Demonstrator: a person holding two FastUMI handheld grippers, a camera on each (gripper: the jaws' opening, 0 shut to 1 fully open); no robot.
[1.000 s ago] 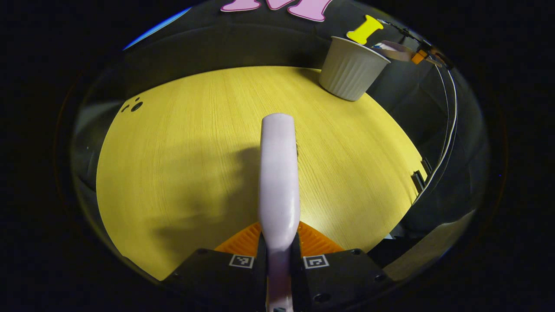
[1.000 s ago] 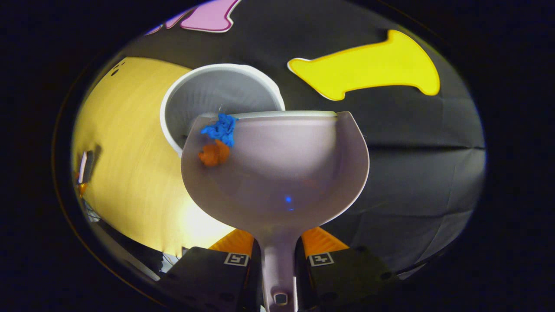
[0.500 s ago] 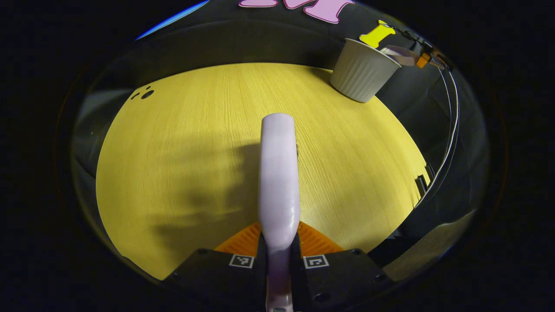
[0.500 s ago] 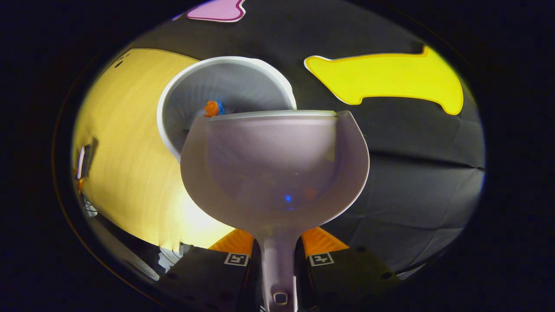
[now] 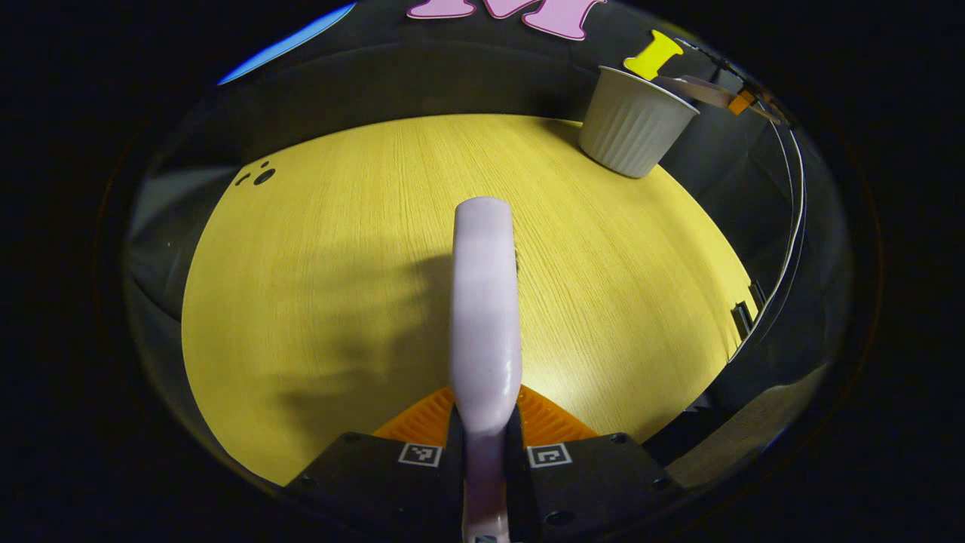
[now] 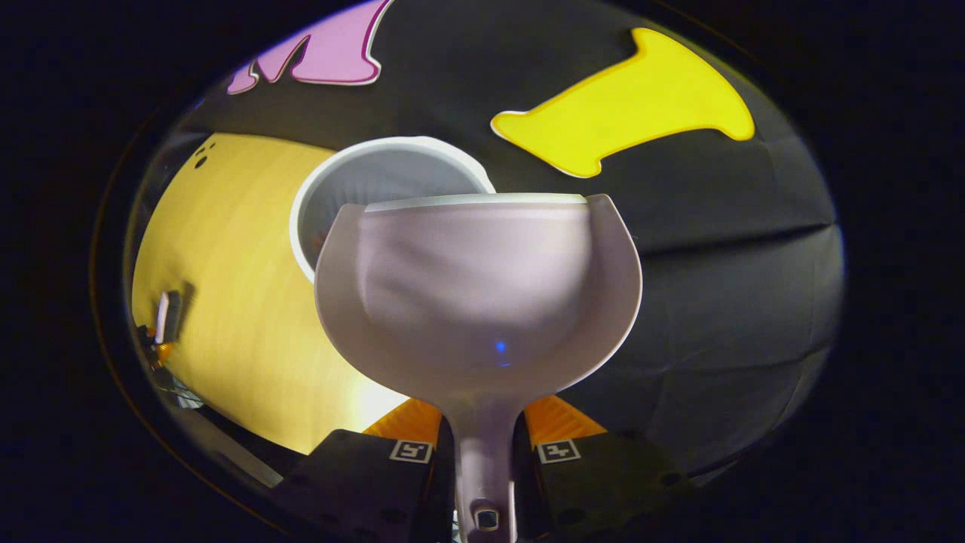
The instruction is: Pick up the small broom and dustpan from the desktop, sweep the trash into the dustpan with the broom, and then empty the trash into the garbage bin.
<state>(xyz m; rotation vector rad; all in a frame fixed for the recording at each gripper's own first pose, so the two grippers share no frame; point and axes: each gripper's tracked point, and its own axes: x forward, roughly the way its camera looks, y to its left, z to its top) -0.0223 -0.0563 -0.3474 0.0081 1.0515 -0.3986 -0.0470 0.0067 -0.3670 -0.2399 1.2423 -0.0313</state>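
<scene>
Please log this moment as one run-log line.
left gripper: shut on broom | right gripper: shut on dustpan, pan bare, at bin | table

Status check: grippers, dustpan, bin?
Left gripper shut on broom. Right gripper shut on dustpan, pan bare, held at the garbage bin rim. Nothing obstructing.

Left tool (image 5: 486,445) is clamped on the pale lilac plastic broom handle (image 5: 485,302), held above the yellow wooden tabletop (image 5: 317,286). Right tool (image 6: 486,449) is pinching the stem of the pale lilac plastic dustpan (image 6: 479,294), scoop pointing forward.
</scene>
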